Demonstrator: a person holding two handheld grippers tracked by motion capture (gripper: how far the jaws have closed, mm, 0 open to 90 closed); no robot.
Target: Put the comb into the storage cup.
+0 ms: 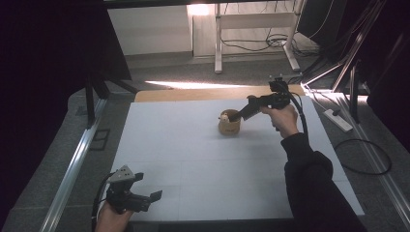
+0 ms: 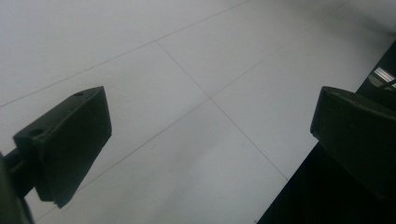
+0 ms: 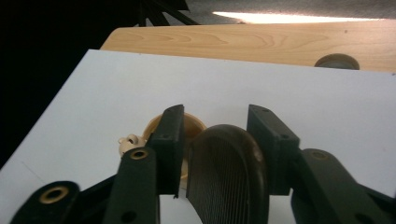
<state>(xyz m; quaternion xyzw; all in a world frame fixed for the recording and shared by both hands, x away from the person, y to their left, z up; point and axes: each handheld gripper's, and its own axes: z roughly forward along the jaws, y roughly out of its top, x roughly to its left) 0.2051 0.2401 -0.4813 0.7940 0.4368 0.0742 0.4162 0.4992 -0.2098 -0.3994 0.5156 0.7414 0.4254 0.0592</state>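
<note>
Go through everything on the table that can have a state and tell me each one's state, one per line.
Left gripper: open, nothing between its jaws, low over the white board.
Right gripper: jaws apart, a dark ribbed object between them, over the cup.
Tan cup: upright on the board, something pale at its rim.
Dark ribbed object: whether the pads still press it, cannot tell.

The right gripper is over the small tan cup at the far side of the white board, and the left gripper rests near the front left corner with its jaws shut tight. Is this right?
Not fully. The left gripper is open: the left gripper view shows its jaws far apart with bare white board between them. The rest holds: the right gripper is over the tan cup at the far side.
</note>
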